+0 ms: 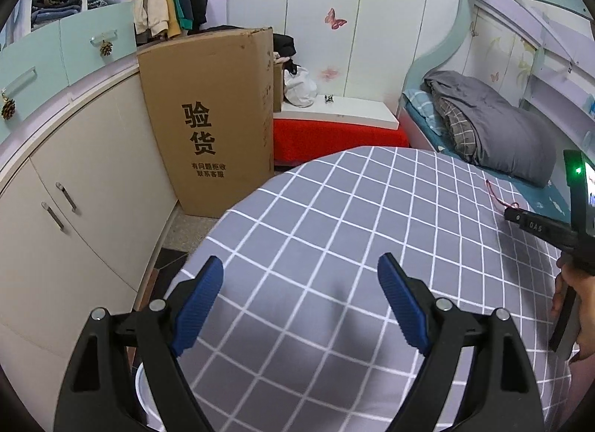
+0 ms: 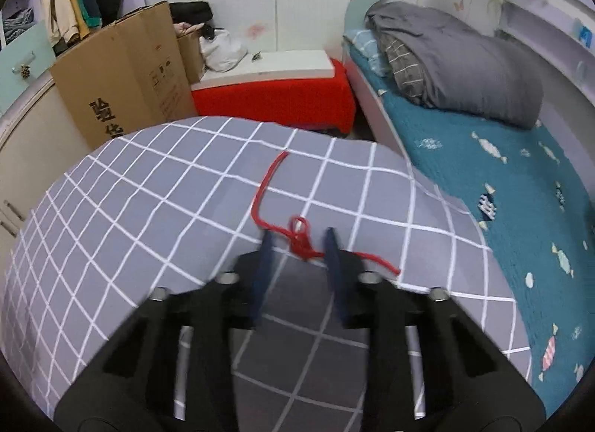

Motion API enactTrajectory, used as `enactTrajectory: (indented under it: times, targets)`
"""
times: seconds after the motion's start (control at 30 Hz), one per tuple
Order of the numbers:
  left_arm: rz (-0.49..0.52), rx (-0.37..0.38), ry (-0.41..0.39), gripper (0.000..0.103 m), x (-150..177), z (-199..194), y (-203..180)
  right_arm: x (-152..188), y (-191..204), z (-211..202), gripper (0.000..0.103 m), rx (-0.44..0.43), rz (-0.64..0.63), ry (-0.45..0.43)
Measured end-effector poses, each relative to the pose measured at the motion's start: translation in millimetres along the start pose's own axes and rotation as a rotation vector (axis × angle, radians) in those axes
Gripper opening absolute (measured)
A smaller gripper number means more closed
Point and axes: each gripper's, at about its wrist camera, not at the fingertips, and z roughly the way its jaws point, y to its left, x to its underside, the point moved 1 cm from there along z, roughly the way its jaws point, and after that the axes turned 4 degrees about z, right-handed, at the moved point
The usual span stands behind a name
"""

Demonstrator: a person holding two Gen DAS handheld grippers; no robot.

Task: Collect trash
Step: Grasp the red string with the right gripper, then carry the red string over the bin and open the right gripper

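A red string (image 2: 297,236) with a knotted loop lies on the grey checked cloth (image 2: 148,208). My right gripper (image 2: 299,242) is down at the cloth with its blue fingers on either side of the knot, partly open and apart from it. The string's thin far end also shows in the left wrist view (image 1: 498,195), next to the right gripper's black body (image 1: 539,227). My left gripper (image 1: 301,275) is wide open and empty above the cloth's left part.
A tall cardboard box (image 1: 212,115) stands left of the cloth beside white cabinets (image 1: 74,208). A red-covered bench with a white board (image 2: 275,71) is behind. A bed with a teal sheet (image 2: 502,186) and a grey duvet (image 2: 465,63) lies right.
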Motion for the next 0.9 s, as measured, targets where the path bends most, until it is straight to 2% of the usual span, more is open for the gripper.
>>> enactTrajectory:
  times: [0.17,0.33,0.57,0.7,0.9]
  targets:
    - [-0.030,-0.013,-0.007,0.083,5.8,-9.9,27.4,6.4,25.7,-19.8,0.008,-0.047,-0.039,-0.017]
    - [-0.088,-0.048,-0.007,0.083,19.9,-23.2,74.2,20.8,92.1,-56.8,0.008,-0.153,-0.154,-0.028]
    - [-0.184,-0.106,-0.005,0.083,51.9,-47.5,153.1,64.3,226.7,-115.4,0.008,-0.388,-0.320,-0.020]
    - [-0.252,-0.137,0.008,0.083,78.1,-60.1,203.8,107.7,315.9,-141.9,0.008,-0.541,-0.403,0.009]
    - [-0.388,-0.207,0.039,0.085,139.7,-68.4,291.5,173.2,424.2,-145.2,0.008,-0.663,-0.476,0.099]
